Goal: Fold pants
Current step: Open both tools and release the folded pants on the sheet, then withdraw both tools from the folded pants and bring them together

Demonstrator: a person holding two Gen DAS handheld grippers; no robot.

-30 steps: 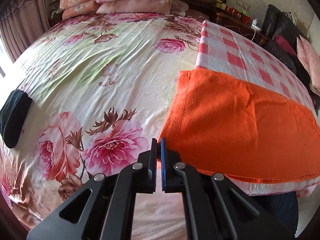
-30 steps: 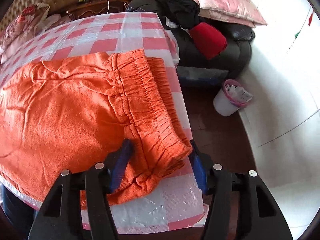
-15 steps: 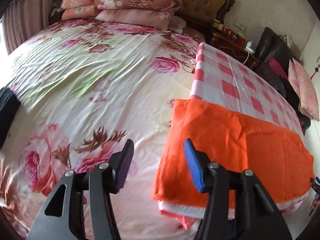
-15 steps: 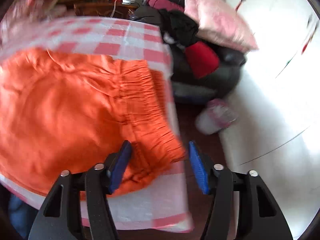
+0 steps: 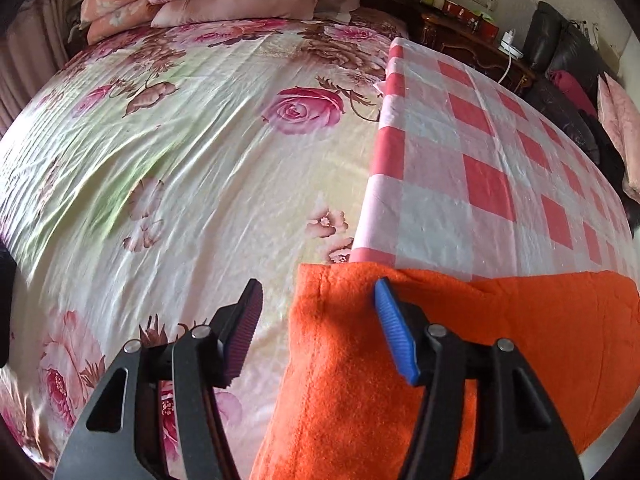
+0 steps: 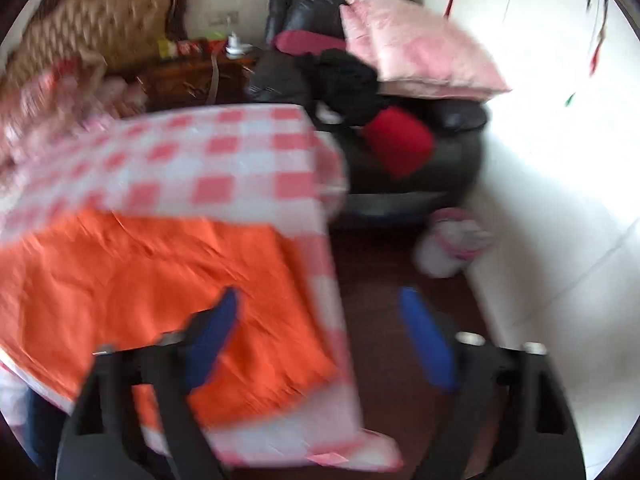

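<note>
Opening since a second ago, left gripper (image 5: 318, 314) released pants (image 5: 520, 320); right gripper (image 6: 320, 312) gaped empty beside them: fold apparently finished.

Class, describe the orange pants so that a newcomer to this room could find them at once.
Start at the big floral bed, then look to the red-and-white checked cloth beside it. On the cloth's near end lie the orange pants, folded flat: the only plain bright orange thing among patterned fabrics.

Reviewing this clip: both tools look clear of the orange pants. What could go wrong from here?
The pants lie near the edge of the checked cloth, so a nudge might drag them off. The left tool, jaws opening, straddles the pants' edge and could snag it. The right tool view is blurred.
</note>
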